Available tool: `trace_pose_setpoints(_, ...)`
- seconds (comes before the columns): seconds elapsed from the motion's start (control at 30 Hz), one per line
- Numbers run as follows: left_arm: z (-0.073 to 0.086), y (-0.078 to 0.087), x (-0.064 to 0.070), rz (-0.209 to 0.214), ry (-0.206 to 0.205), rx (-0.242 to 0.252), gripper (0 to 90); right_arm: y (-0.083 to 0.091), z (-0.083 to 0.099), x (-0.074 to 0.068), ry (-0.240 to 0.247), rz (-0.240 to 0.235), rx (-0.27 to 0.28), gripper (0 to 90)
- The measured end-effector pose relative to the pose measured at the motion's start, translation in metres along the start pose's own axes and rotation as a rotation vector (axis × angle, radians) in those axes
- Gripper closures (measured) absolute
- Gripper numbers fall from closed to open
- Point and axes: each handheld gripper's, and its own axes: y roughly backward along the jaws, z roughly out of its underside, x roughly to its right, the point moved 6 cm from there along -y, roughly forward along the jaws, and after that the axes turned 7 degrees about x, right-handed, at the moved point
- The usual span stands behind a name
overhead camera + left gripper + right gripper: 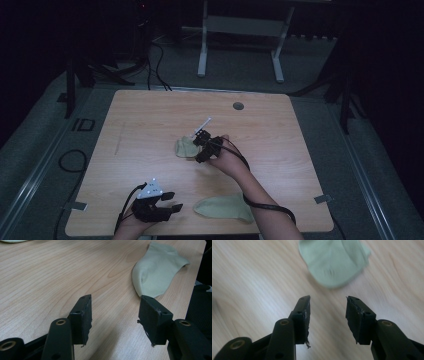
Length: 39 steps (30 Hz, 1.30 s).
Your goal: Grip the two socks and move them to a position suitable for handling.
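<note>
**Two pale green socks on the wooden table, both grippers with jaws apart**

The wooden table [150, 120] carries two pale green socks. The far sock [185, 147] lies near the table's middle; the right gripper [201, 146] hovers just beside it on the sock's right, jaws spread and holding nothing. In the right gripper view the sock [334, 261] sits just ahead of the jaw tips, apart from them.

The near sock [225, 207] lies by the table's near edge. The left gripper [172, 201] is to its left, near but not touching, jaws parted and empty. In the left gripper view this sock [157, 272] lies just ahead of one jaw.
</note>
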Motion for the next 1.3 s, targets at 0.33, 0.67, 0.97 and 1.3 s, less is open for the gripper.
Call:
trace_pose_setpoints(0.33,-0.001,0.002,0.002,0.005,-0.008,0.008,44.4,-0.026,-0.035,0.000,-0.052,0.020,0.024,49.3)
trace_pose_setpoints(0.67,0.000,0.003,0.000,0.008,-0.001,0.009,44.4,-0.065,-0.044,0.000,-0.064,0.100,-0.041,48.1)
trace_pose_setpoints(0.97,-0.001,0.004,0.001,0.003,-0.012,0.012,44.4,-0.064,-0.046,-0.007,-0.009,0.138,-0.089,76.2)
trace_pose_setpoints(1.3,-0.002,0.004,0.000,0.001,-0.005,0.019,44.4,-0.030,-0.043,-0.004,-0.055,0.091,-0.015,79.2)
